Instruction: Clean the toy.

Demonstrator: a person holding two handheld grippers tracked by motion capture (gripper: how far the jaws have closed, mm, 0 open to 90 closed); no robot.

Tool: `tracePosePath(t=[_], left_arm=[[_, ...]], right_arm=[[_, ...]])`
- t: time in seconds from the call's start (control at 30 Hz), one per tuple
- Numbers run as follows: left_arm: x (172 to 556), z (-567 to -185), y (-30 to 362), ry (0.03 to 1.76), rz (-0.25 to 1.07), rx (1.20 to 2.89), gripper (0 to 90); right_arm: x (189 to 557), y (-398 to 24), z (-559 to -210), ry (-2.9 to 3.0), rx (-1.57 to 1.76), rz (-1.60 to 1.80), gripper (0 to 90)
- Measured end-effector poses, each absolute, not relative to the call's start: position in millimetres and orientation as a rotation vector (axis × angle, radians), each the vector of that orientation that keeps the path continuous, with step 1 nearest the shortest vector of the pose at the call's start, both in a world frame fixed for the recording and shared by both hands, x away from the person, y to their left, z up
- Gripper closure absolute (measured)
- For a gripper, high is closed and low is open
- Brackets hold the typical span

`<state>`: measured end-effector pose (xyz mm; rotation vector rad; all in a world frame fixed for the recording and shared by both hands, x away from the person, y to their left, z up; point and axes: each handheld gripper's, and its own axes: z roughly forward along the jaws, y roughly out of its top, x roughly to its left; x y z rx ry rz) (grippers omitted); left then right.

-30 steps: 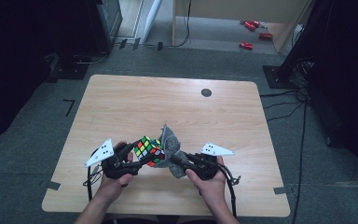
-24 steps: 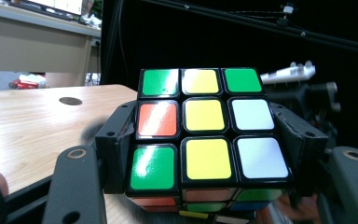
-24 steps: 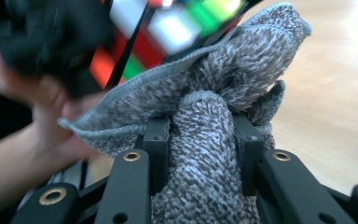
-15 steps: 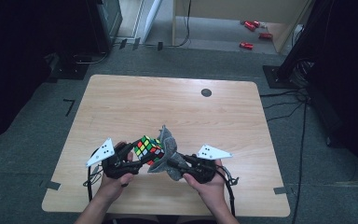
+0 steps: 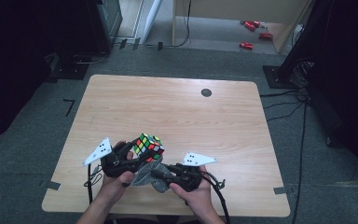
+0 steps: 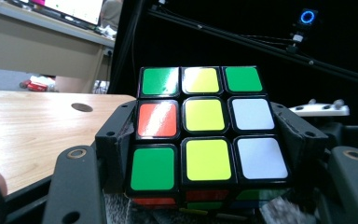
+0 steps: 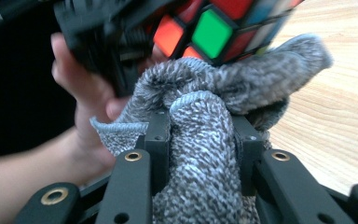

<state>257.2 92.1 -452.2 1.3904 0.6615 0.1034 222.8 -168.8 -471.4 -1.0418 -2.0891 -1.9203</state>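
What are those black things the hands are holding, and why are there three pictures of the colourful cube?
Those black things are hand-held grabbing tools. A person holds one in each hand, and each tool has two black jaws that squeeze shut like a clamp. One picture comes from a camera up high, looking down on the wooden table. The other two come from little cameras riding on the tools, so they look along the jaws from very close.

The left gripper has its jaws shut on the puzzle cube, one jaw on each side. The cube's face toward that camera shows green, yellow, white and orange squares. The right gripper has its jaws shut on a bunched grey cloth, which it presses against the underside of the cube. It looks as if the cube is being wiped.
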Motion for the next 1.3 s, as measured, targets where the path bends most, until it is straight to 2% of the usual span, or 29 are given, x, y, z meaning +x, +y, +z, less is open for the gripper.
tracePosePath(t=[0.17, 0.3, 0.4, 0.6, 0.83, 1.0, 1.1, 1.23, 1.3], left_arm=[[256, -452, 90, 0.658, 0.109, 1.402, 34.4], [254, -454, 83, 0.646, 0.119, 1.424, 34.5], [253, -455, 82, 0.647, 0.125, 1.439, 34.4], [253, -453, 82, 0.641, 0.138, 1.421, 34.6], [254, -454, 85, 0.651, 0.138, 1.419, 34.6], [255, -455, 85, 0.662, 0.14, 1.433, 34.6], [255, -454, 85, 0.671, 0.125, 1.415, 34.6], [256, -455, 88, 0.691, 0.137, 1.413, 34.6], [258, -455, 91, 0.706, 0.137, 1.409, 34.6]], right_arm=[[227, -175, -480, -2.035, -1.208, -1.922, 67.3], [224, -157, -484, -2.068, -1.065, -1.772, 66.7], [217, -145, -481, -2.091, -1.025, -1.798, 66.8], [222, -168, -476, -1.926, -1.143, -1.95, 68.7], [219, -169, -475, -1.942, -1.156, -2.004, 69.6], [217, -182, -467, -1.896, -1.207, -2.126, 78.8], [222, -190, -466, -1.939, -1.258, -2.11, 77.3], [222, -189, -473, -2.403, -1.373, -1.983, 74.6], [230, -195, -476, -2.388, -1.423, -1.924, 71.5]])
